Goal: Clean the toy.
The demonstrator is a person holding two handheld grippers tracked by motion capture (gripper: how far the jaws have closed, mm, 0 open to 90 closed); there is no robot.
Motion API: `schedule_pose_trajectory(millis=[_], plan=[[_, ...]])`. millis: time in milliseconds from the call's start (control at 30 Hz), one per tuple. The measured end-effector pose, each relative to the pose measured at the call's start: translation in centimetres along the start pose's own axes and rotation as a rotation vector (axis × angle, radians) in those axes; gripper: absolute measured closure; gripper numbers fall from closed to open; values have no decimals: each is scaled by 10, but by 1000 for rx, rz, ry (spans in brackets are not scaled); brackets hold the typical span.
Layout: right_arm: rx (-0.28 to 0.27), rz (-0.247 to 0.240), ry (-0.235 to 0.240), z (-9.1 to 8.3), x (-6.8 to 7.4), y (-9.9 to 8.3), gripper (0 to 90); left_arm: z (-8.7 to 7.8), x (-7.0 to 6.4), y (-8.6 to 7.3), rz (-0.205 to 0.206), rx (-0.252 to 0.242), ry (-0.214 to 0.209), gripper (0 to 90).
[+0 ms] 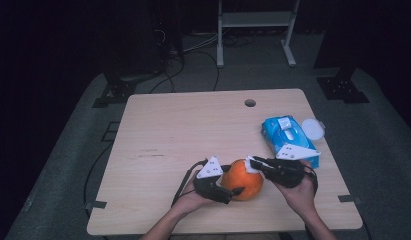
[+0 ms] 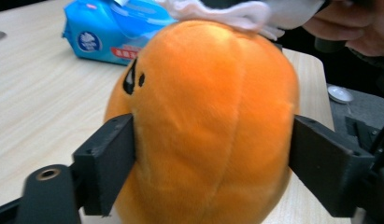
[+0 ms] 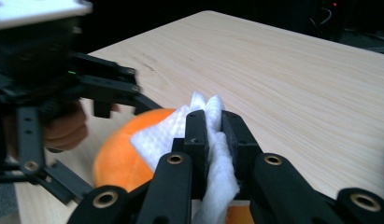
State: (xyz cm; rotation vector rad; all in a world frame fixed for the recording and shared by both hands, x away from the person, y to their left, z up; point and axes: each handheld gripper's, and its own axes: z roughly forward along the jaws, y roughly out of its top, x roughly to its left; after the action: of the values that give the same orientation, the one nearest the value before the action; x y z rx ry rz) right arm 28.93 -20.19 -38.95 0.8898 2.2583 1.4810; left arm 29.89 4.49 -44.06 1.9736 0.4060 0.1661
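left tool point(image 1: 228, 192) clamps orange plush point(image 1: 243, 180); right tool point(image 1: 254, 163) pinches white wipe point(image 3: 208, 140) atop it

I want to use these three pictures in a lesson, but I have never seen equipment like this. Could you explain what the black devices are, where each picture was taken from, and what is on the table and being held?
There is no robot here: a person holds a black two-jaw hand tool in each hand.

The high view looks down from above the person's side of the light wooden table. The other two pictures come from small cameras riding on the tools, looking along their jaws.

The left gripper is clamped on a round orange plush toy; its jaws press the toy's sides in the left gripper view. The right gripper pinches a white tissue wipe laid against the top of the toy.

Farther right on the table lies a blue soft pack of wipes, with a small round white lid beside it.
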Motion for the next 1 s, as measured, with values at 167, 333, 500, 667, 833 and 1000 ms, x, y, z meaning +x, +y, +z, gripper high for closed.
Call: schedule_pose_trajectory(millis=[167,333,500,667,833,1000], plan=[[9,-55,52,6,16,7,803,-3,-5,0,54,27,-12,245],[9,23,7,3,-9,-1,803,-7,1,-2,31,11,-5,271],[23,99,10,-1,-23,-14,805,-9,13,-6,-57,-19,-22,270],[10,49,10,0,-6,-5,808,-9,15,-6,-109,-26,-6,271],[0,-20,47,-2,12,5,805,-8,16,-6,-127,-41,8,258],[0,12,37,-1,-2,0,805,-2,13,-11,-25,-27,-2,98]])
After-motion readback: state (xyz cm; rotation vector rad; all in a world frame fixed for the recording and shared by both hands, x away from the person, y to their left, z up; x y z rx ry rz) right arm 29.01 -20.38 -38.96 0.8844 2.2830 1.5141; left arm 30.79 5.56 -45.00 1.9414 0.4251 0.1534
